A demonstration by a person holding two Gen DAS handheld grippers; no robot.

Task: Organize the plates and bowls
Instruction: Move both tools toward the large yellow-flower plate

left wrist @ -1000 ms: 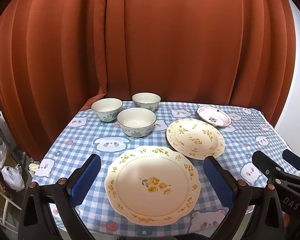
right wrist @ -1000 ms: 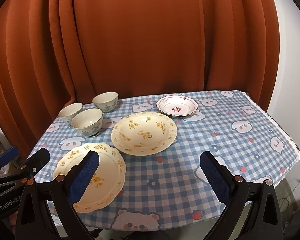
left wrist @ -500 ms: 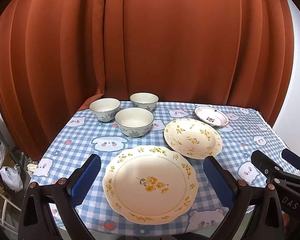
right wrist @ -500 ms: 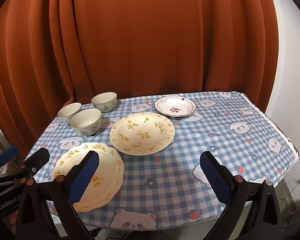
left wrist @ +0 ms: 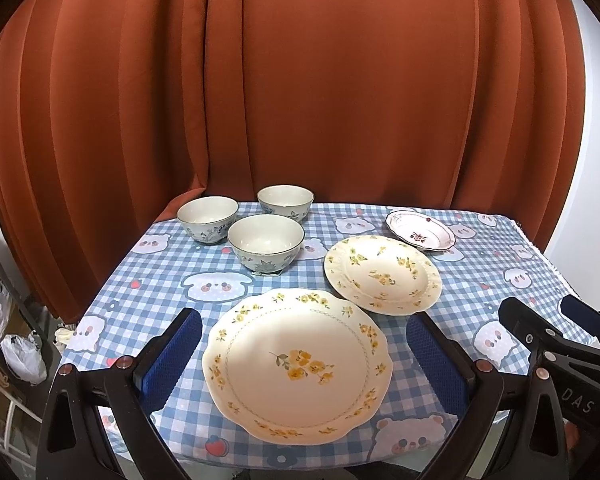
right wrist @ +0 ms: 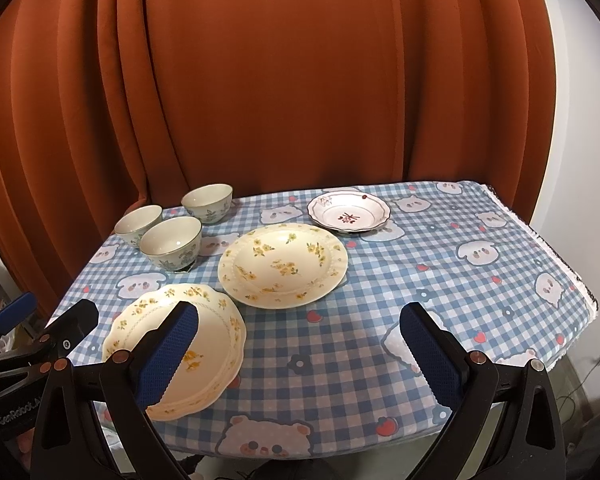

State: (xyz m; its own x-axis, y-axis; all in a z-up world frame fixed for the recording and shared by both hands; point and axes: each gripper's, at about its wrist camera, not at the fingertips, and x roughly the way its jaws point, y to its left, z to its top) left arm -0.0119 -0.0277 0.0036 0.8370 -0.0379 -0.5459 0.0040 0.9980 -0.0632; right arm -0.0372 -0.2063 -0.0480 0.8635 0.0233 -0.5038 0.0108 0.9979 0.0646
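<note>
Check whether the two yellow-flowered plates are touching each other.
Cannot tell. In the left wrist view the scalloped plate and the round yellow-flowered plate nearly meet; the right wrist view shows no plain gap either.

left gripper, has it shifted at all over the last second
Yes, slightly. The left gripper has eased back and up from the table: the scalloped plate and the bowls sit a bit further left and lower against its fingers.

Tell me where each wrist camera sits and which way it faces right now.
Left wrist: on the left gripper, open above the near table edge, facing the scalloped plate; right gripper at right.
Right wrist: on the right gripper, open, facing bare tablecloth; left gripper at left.
Shared: three bowls, round yellow-flowered plate, red-patterned plate, orange curtain.
</note>
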